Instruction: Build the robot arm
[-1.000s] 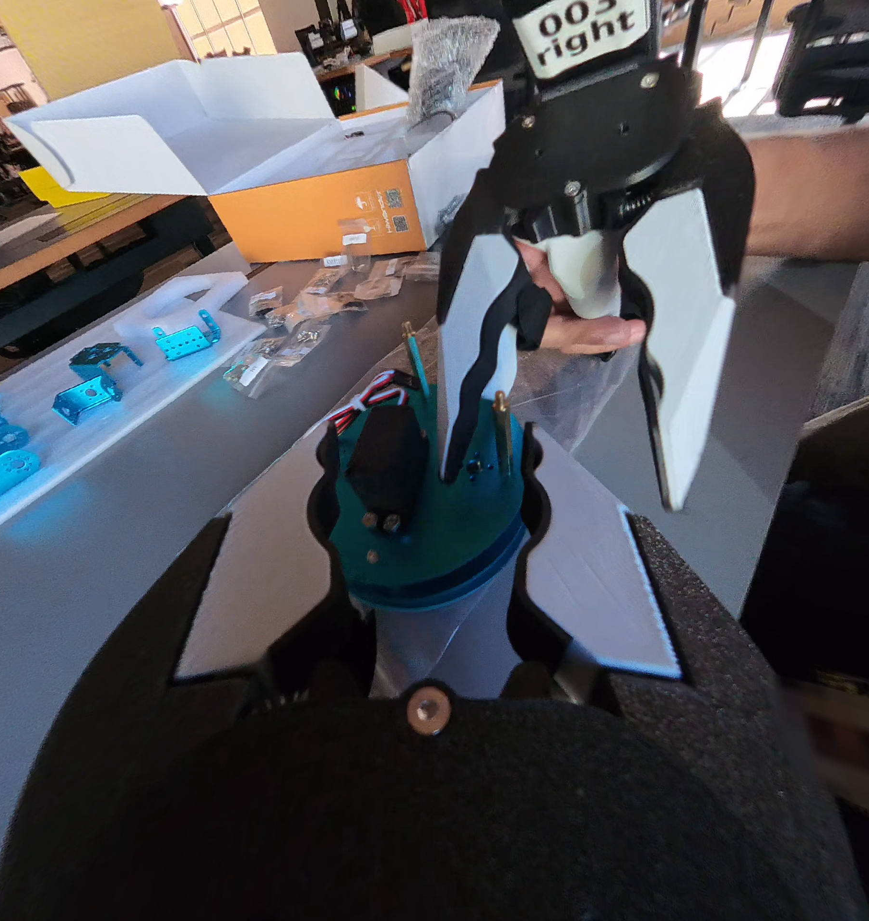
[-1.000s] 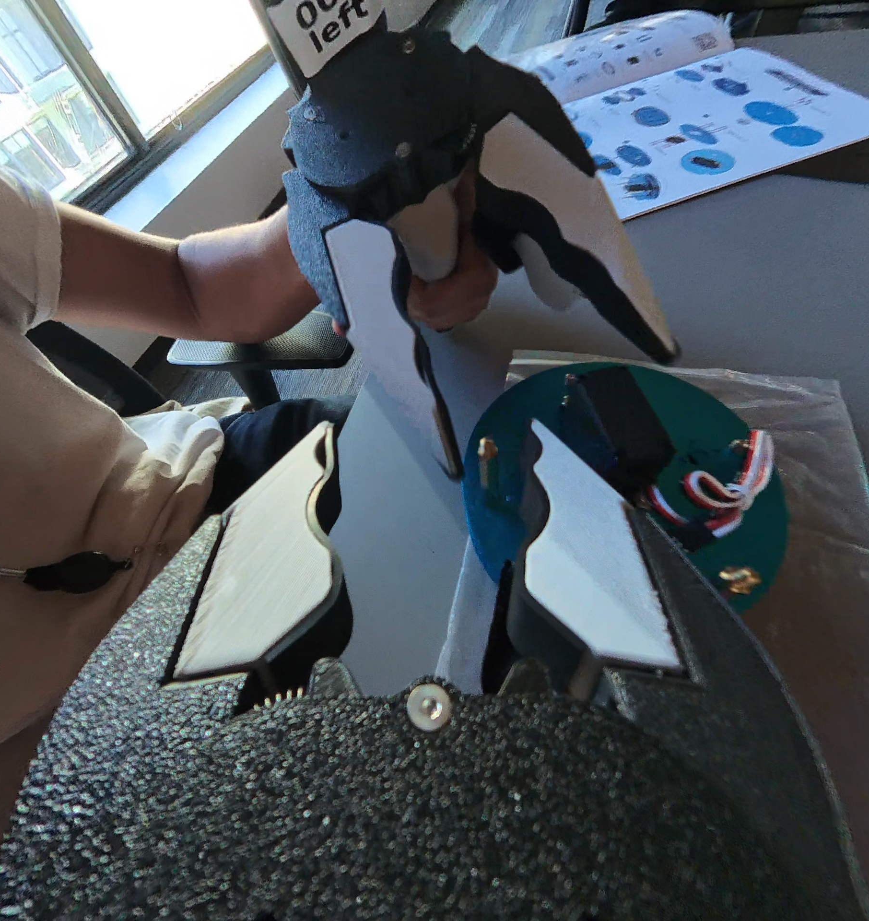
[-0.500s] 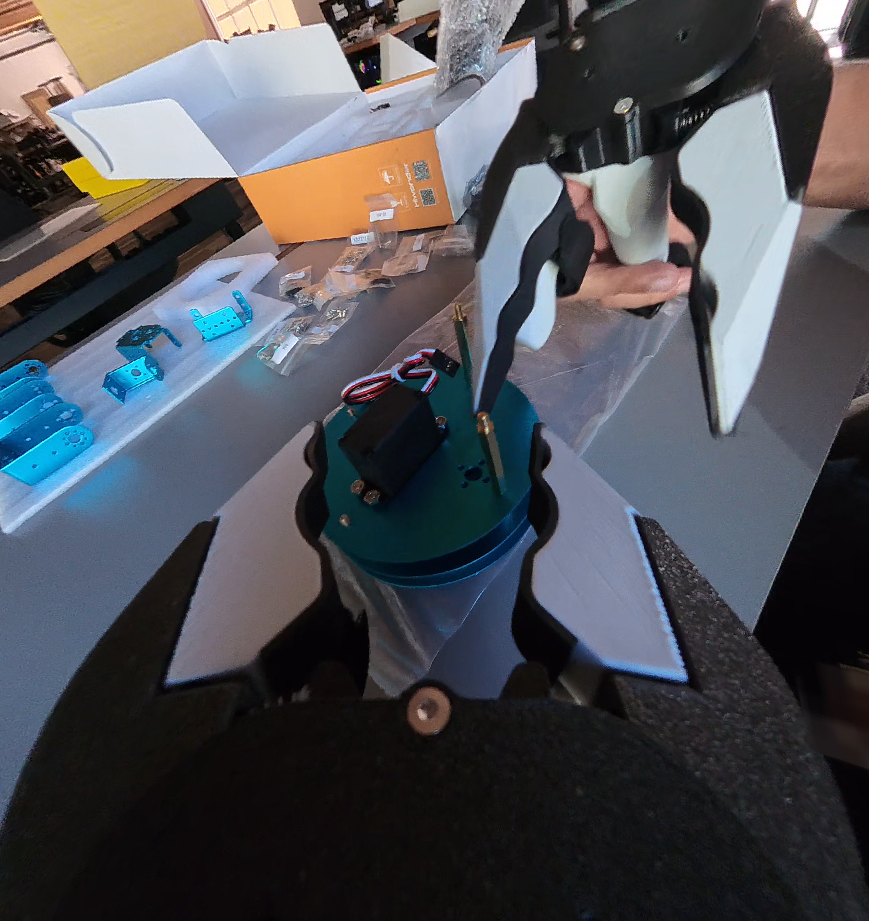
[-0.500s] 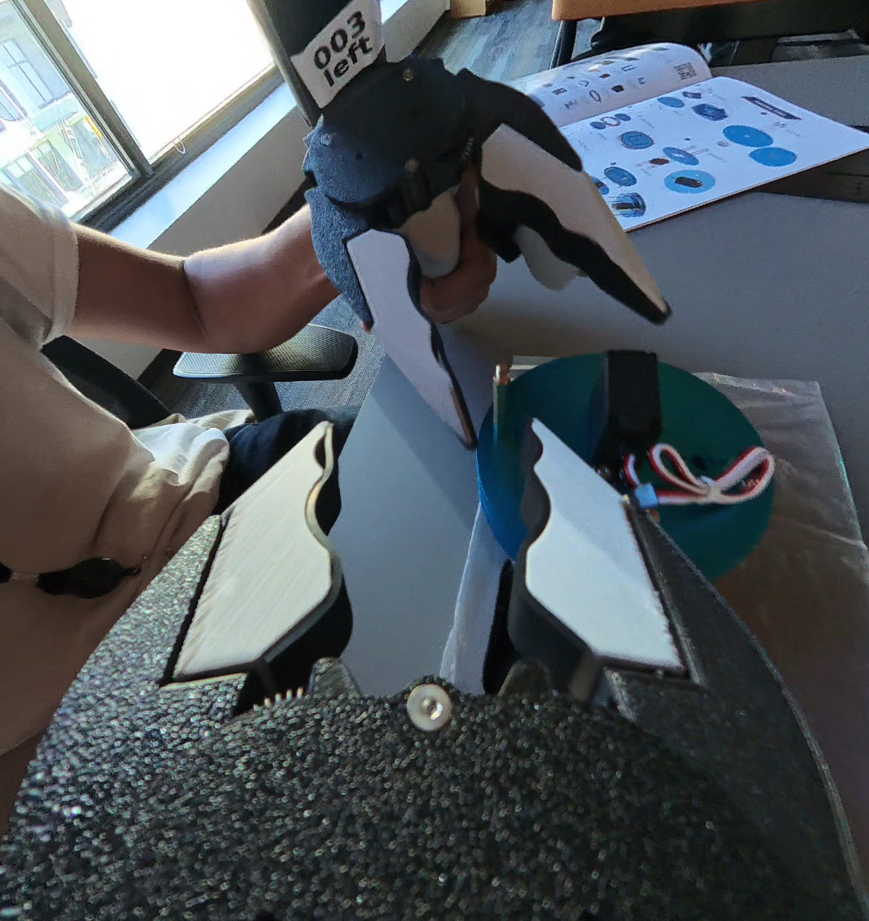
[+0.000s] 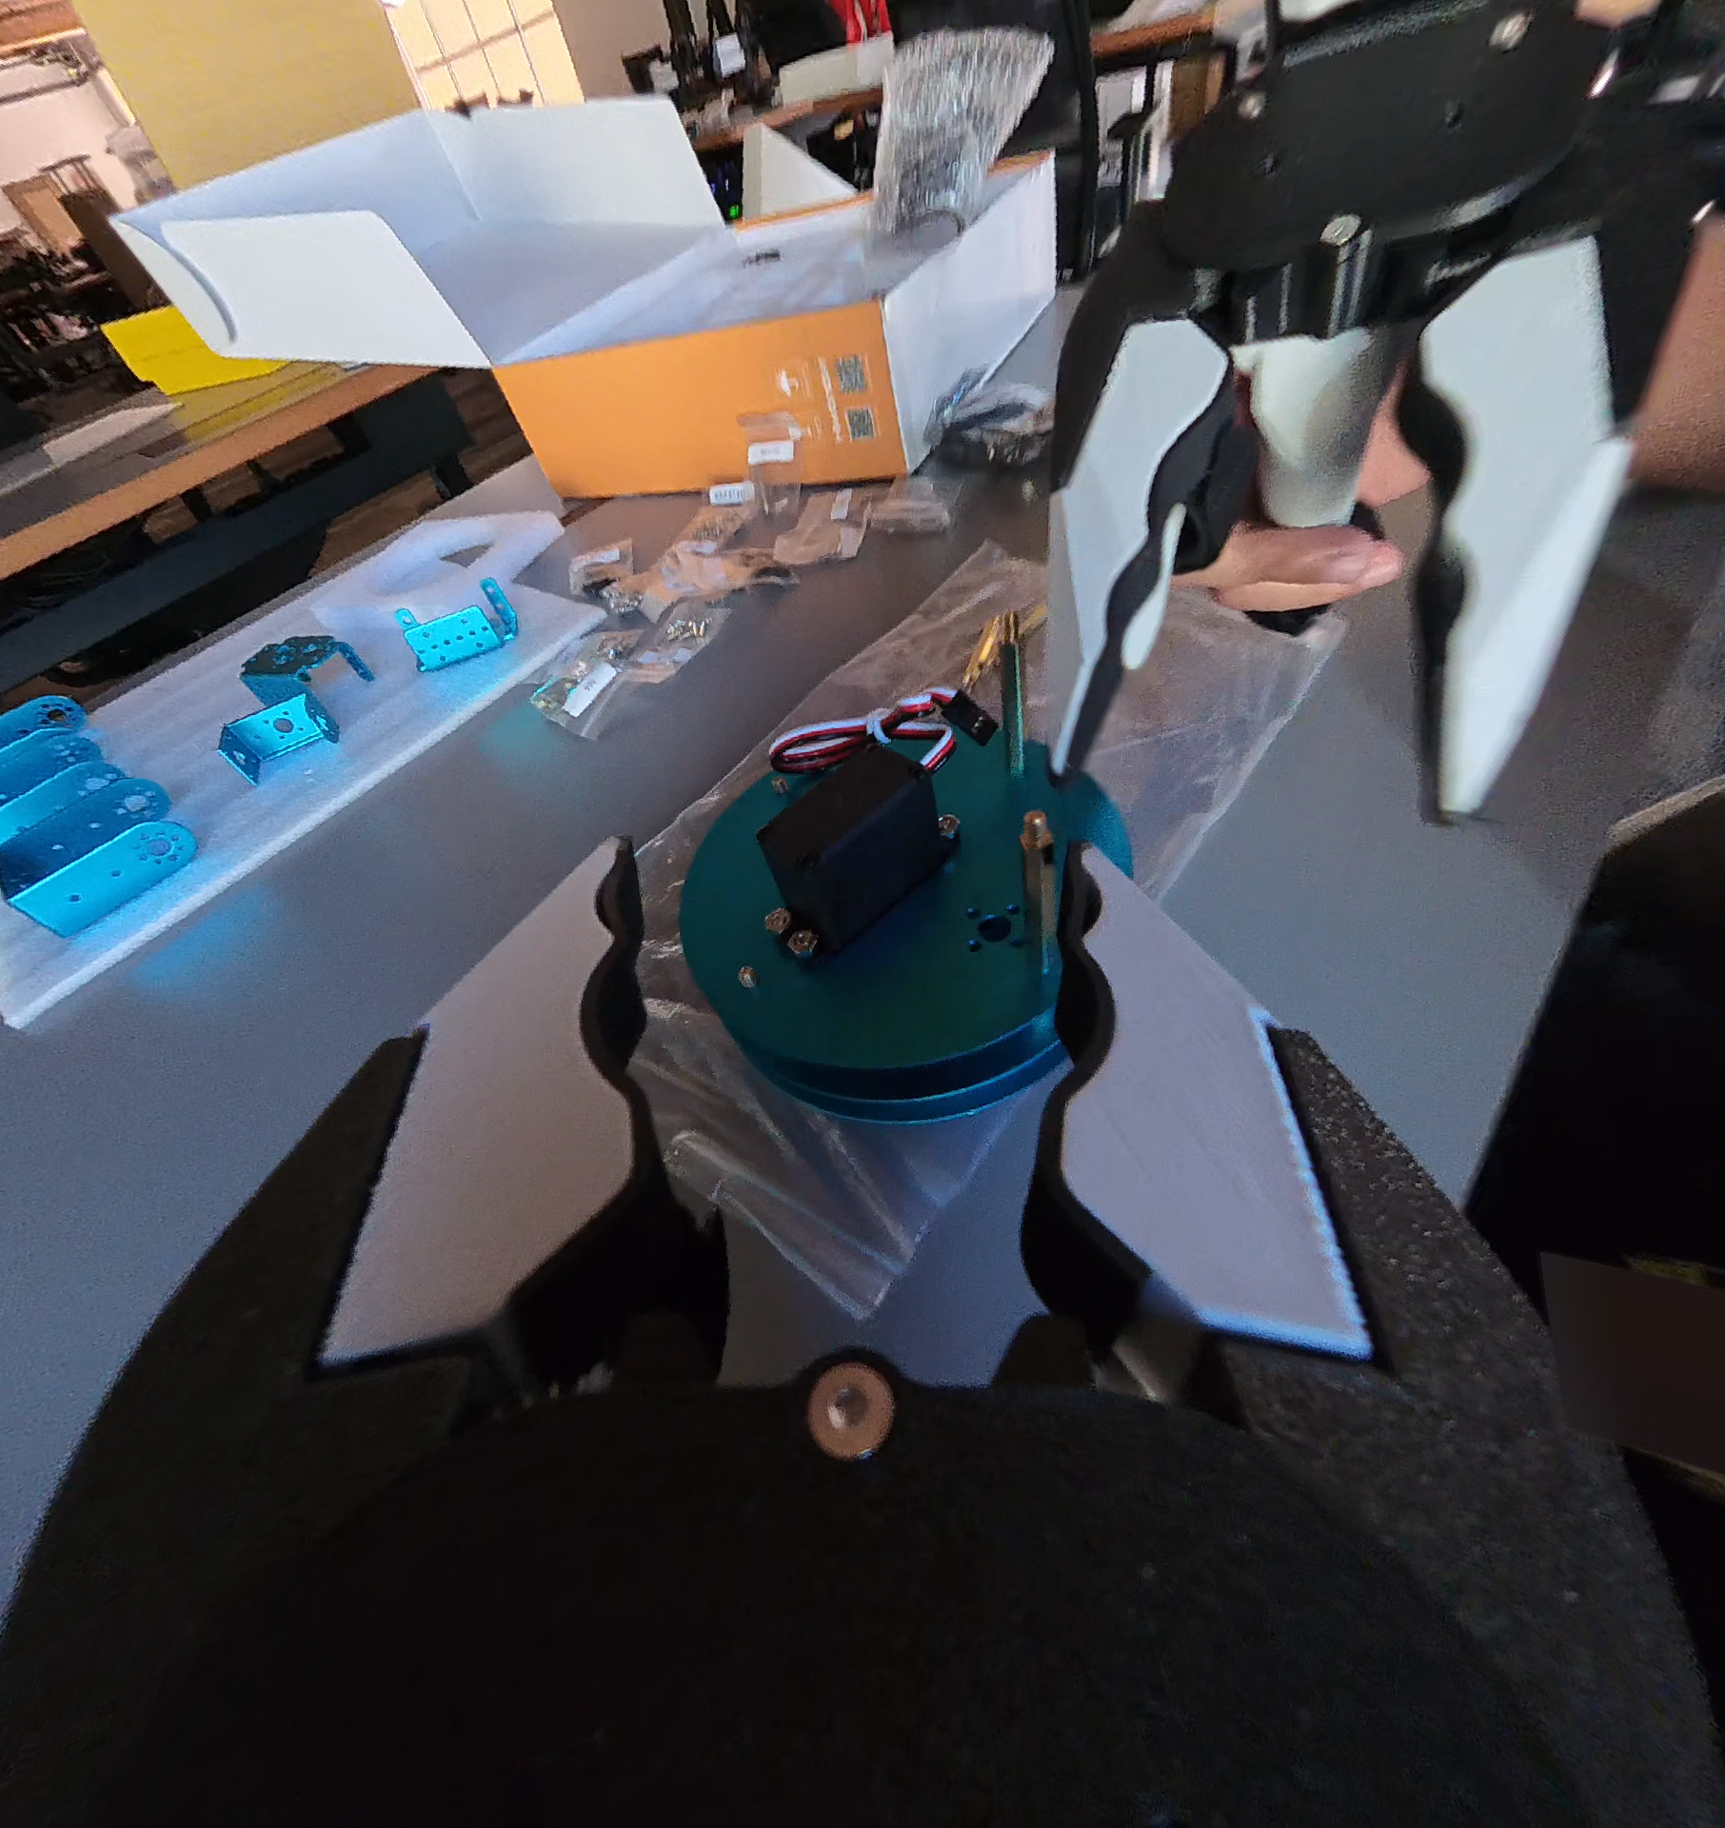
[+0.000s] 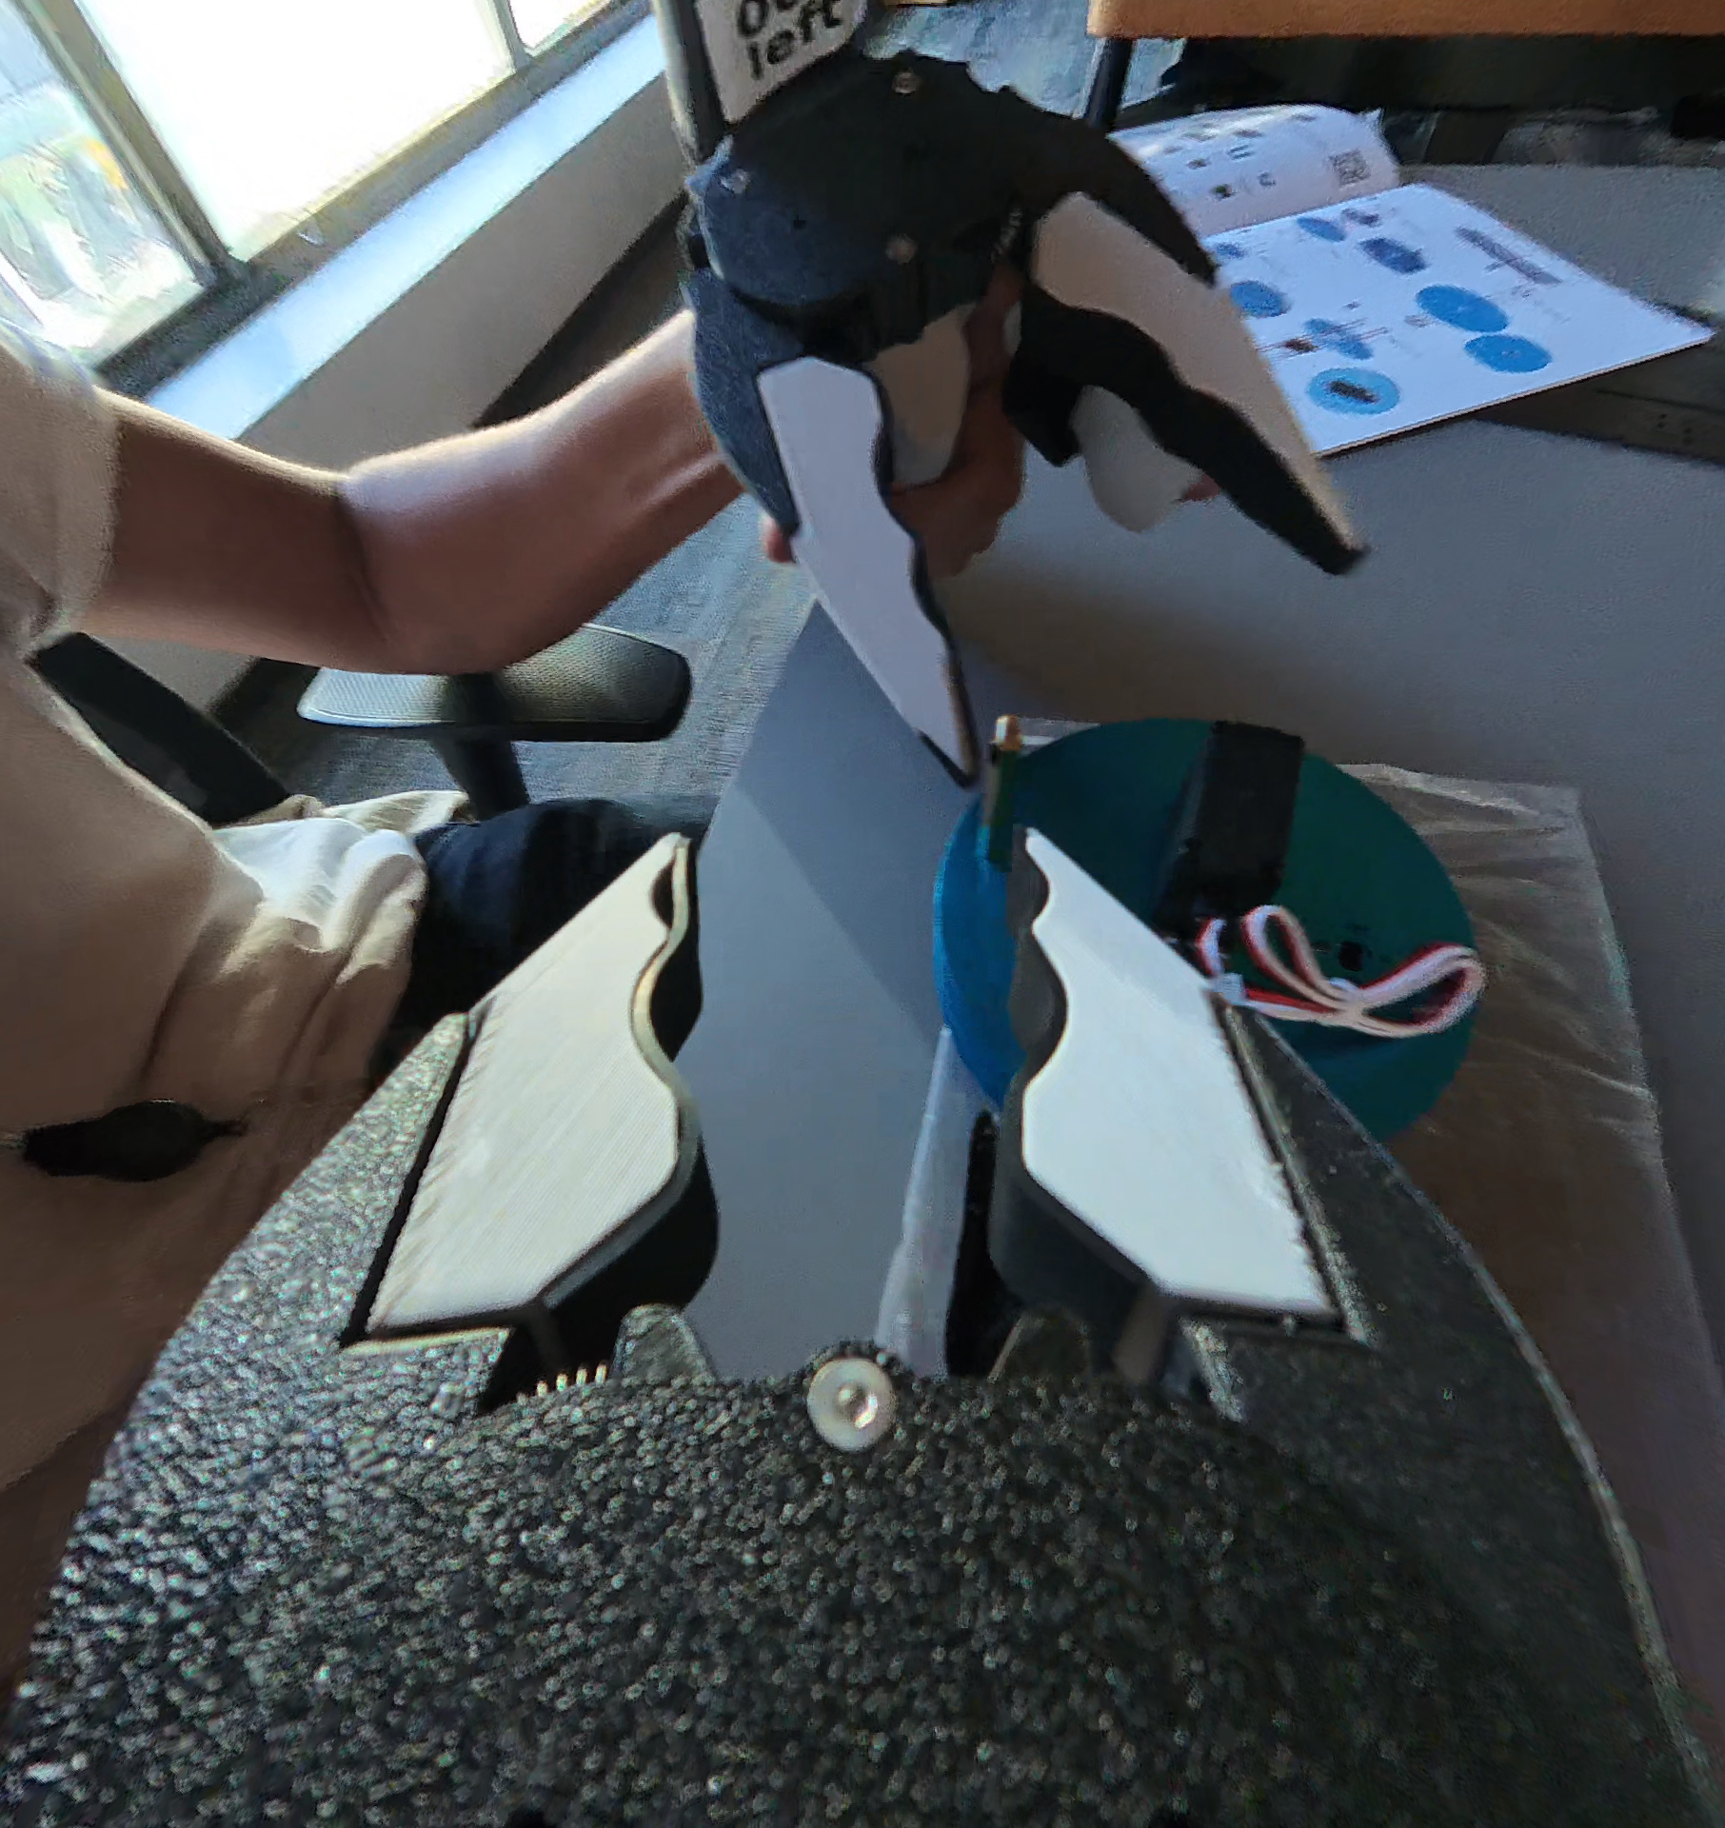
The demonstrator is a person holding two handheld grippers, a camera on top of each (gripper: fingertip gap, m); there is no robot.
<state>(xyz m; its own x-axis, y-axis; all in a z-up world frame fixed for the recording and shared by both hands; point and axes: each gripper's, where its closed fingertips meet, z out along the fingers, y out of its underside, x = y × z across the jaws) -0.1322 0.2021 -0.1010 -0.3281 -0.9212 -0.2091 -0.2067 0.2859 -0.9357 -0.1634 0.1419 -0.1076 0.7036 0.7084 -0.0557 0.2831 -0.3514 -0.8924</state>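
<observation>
- The teal round disc [image 5: 898, 979] sits on a clear plastic bag [image 5: 819, 1177] on the grey table [image 5: 245, 1138]; a black servo block [image 5: 854, 856] with a red-white-black wire [image 5: 868, 737] is mounted on top, and brass standoffs [image 5: 1040, 890] stand upright near its rim.
- My left gripper [image 5: 844, 890] is spread wide, one finger on each side of the disc; I cannot tell whether the pads touch it.
- My right gripper [image 6: 854, 861] is also wide open and holds nothing; its right finger [image 6: 1135, 1039] overlaps the disc's near edge in view, contact unclear.
- In the left wrist view, one tip of the right gripper lies just beside the far standoff [image 5: 1012, 692].
- Blue metal brackets [image 5: 77, 841] lie on white foam [image 5: 364, 732], small parts bags [image 5: 681, 584] nearby.
- An orange-and-white box [image 5: 700, 396] stands open beyond; it carries small printed marks, unreadable.
- An illustrated booklet [image 6: 1432, 317] lies open; a white label sits on the left gripper's body.
</observation>
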